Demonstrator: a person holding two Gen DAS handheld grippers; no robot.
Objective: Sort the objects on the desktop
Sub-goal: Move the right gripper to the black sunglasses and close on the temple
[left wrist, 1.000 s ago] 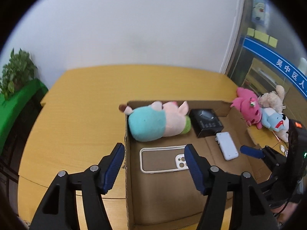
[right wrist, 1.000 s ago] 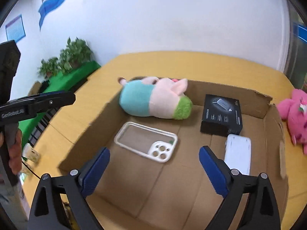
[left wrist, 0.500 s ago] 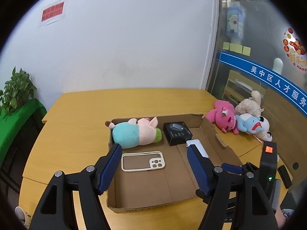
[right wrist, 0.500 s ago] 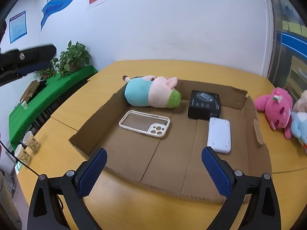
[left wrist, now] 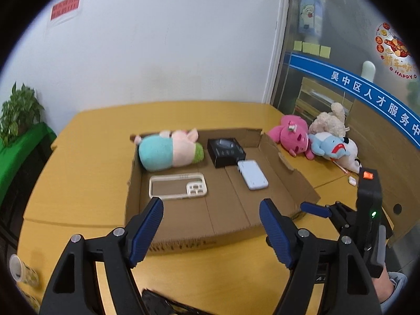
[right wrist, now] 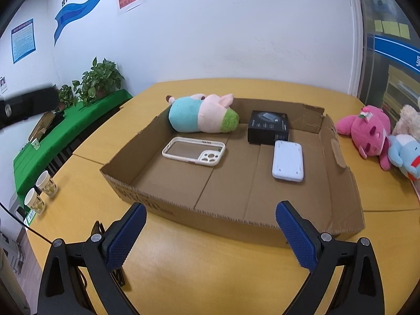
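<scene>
Since four things are already laid flat in the box [right wrist: 338, 157], namely plush [right wrist: 202, 116], case [right wrist: 194, 151], black carton [right wrist: 269, 127] and white pack [right wrist: 288, 160], both grippers are held short of its near wall, nothing grasped: the left gripper [left wrist: 211, 225] is opening, the right gripper [right wrist: 211, 233] spread wide.

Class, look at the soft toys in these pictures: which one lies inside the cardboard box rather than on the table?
The teal-and-pink plush, lying at the box's far left corner. The pink toy and blue toy lie outside, on the table.

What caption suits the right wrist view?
Open right gripper before a cardboard tray holding plush toy, phone case, two boxes.
</scene>
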